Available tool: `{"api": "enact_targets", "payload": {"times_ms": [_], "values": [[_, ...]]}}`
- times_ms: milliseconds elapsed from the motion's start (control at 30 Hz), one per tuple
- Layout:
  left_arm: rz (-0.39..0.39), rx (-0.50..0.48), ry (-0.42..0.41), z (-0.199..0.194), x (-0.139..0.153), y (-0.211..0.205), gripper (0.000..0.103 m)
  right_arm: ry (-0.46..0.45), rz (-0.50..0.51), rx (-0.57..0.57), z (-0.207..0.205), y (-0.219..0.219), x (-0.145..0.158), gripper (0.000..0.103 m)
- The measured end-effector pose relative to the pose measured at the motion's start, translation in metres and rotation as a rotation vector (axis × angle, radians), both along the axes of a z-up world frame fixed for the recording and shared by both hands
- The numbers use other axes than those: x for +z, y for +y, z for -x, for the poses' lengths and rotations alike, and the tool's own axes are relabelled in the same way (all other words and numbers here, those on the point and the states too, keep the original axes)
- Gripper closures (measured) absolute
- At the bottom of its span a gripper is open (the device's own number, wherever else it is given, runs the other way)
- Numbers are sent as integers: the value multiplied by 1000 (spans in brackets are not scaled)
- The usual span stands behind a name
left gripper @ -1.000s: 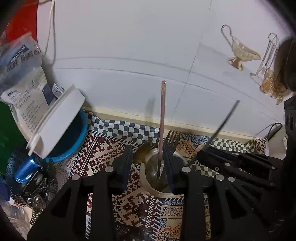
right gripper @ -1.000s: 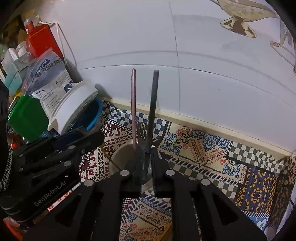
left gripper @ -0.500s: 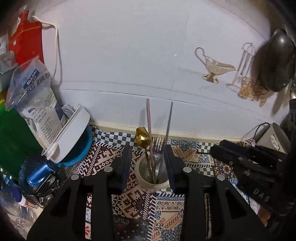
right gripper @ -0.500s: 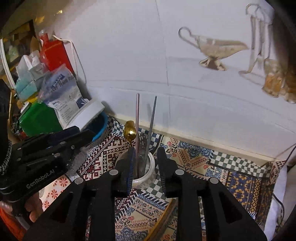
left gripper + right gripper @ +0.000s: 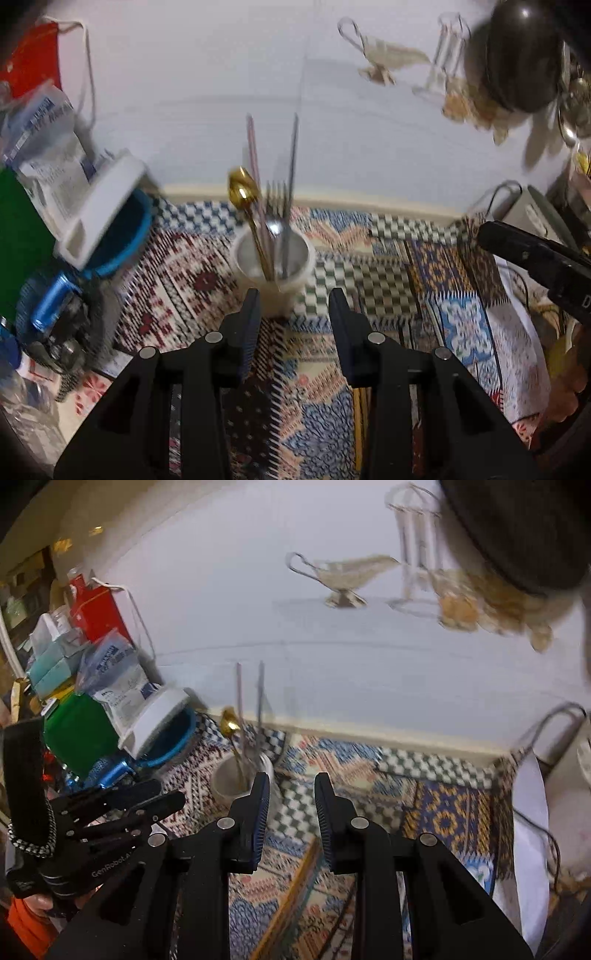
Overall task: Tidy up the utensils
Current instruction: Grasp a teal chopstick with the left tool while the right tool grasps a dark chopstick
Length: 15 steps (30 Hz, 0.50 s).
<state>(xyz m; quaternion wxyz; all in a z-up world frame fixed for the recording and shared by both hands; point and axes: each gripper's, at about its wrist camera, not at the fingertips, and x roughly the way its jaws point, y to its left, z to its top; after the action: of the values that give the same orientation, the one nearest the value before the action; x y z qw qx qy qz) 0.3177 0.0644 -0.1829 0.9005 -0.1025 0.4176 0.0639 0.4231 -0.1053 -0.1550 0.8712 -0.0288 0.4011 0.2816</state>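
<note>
From my left wrist, the white cup [image 5: 272, 258] sits at the middle of the frame on the patterned table [image 5: 388, 280], just beyond my left tongs [image 5: 293, 306]. It holds the gold spoon [image 5: 242, 188], the fork [image 5: 276, 199], the pink chopstick [image 5: 253, 147] and the grey chopstick [image 5: 293, 147], all standing upright. A second ago the cup sat right between these tongs and filled much more of the view; now it is smaller and clear of the tips, so I have pulled back. My left tongs are open with nothing between them. My right tongs [image 5: 532, 254] come in from the right edge, well apart from the cup. At left, the blue bowl [image 5: 125, 236] with its white lid [image 5: 99, 206] crowds the cup's side; the table to the right is open.

From my right wrist, the cup [image 5: 236, 771] lies left of centre, partly behind my left-hand finger. My right tongs [image 5: 290, 794] have just been opening and now stand parted and empty; a second ago the grey chopstick stood between them, and now it rests in the cup. I judge that piece is placed. My left tongs [image 5: 122, 805] sit at lower left. A wooden stick [image 5: 291, 893] lies on the table below my tongs, perhaps the next thing to gather. The wall [image 5: 369, 672] closes off the far edge just behind the cup.
</note>
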Motion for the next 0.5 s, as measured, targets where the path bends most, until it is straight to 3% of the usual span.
{"api": "enact_targets", "payload": {"times_ms": [500], "values": [[40,-143,241,-13,-101,-61,66,231,157,-213,10,-90,-92,80]]}}
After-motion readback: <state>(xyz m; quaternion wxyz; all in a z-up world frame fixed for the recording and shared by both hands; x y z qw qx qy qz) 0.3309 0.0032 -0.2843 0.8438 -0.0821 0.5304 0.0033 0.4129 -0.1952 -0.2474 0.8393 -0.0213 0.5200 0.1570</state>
